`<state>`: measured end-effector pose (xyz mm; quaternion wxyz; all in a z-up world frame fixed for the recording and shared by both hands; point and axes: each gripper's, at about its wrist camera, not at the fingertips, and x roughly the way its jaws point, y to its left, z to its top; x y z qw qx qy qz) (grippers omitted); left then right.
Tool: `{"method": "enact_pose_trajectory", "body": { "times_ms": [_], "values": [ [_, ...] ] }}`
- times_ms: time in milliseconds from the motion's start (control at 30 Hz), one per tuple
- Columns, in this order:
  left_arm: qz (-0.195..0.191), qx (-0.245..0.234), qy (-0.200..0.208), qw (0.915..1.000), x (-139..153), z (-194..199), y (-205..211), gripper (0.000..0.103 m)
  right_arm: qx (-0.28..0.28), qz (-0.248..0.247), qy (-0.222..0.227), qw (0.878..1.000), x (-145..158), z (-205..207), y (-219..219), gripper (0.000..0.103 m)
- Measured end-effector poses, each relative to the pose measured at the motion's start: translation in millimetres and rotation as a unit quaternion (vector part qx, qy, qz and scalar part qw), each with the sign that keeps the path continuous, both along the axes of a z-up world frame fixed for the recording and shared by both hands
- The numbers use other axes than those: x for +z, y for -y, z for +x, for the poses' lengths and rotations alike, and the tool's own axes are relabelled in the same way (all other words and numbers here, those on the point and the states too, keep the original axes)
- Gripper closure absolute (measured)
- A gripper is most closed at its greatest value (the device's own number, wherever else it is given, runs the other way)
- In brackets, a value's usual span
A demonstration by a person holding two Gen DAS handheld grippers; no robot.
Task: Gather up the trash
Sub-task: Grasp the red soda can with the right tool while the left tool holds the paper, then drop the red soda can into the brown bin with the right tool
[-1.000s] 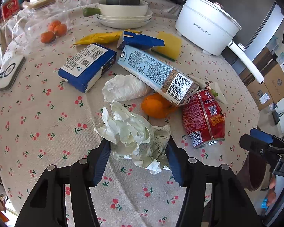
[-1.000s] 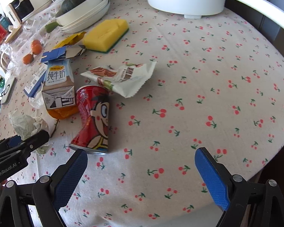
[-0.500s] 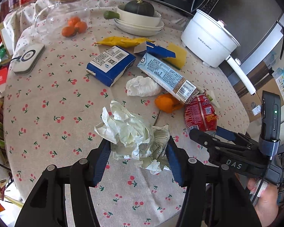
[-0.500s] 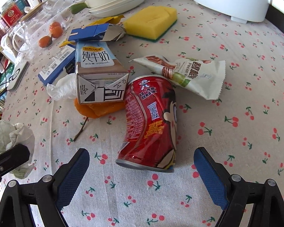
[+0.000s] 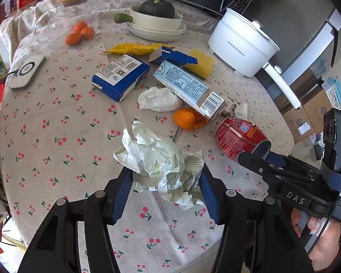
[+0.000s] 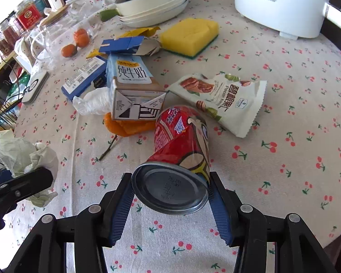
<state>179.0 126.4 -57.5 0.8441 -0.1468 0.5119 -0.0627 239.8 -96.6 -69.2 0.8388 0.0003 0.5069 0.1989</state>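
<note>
My left gripper (image 5: 166, 195) is shut on a crumpled wad of white paper (image 5: 161, 161), held above the cherry-print tablecloth (image 5: 56, 136). My right gripper (image 6: 171, 207) is shut on the bottom end of a dented red can (image 6: 181, 154), which lies on its side; the can also shows in the left wrist view (image 5: 238, 136). Other trash lies beyond: a milk carton (image 6: 134, 91), orange peel (image 6: 129, 127), a white tissue (image 6: 95, 104), a pecan snack wrapper (image 6: 222, 100), a flattened blue box (image 6: 122, 44) and a yellow wrapper (image 5: 136, 48).
A blue box (image 5: 120, 77), yellow sponge (image 6: 191, 34), white electric pot (image 6: 282, 2), stacked plates with a squash (image 6: 152, 2), a glass jar with tangerines (image 5: 66, 27) and a white charger (image 5: 27, 71) stand on the round table. The table edge is near on the right.
My right gripper moved forward and closed on the red can's bottom end. My left gripper rose and pulled back, still holding the paper wad.
</note>
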Motion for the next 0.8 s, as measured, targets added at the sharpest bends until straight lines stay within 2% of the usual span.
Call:
{"method": "enact_pose_trajectory", "body": {
  "times_ms": [300, 467, 800],
  "values": [
    [-0.008, -0.014, 0.008, 0.9998, 4.8, 0.6, 26.4, 0.043, -0.014, 0.018, 0.013, 1.0, 26.5, -13.5, 40.5, 0.048],
    [-0.024, -0.029, 0.009, 0.9993, 6.9, 0.3, 47.2, 0.043, -0.022, 0.021, 0.023, 0.999, 39.4, -22.8, 66.0, 0.048],
    [-0.032, -0.074, 0.011, 0.9967, 7.2, 0.2, 103.9, 0.043, -0.06, 0.013, 0.028, 0.998, 46.2, -40.8, 141.3, 0.048]
  ]
}}
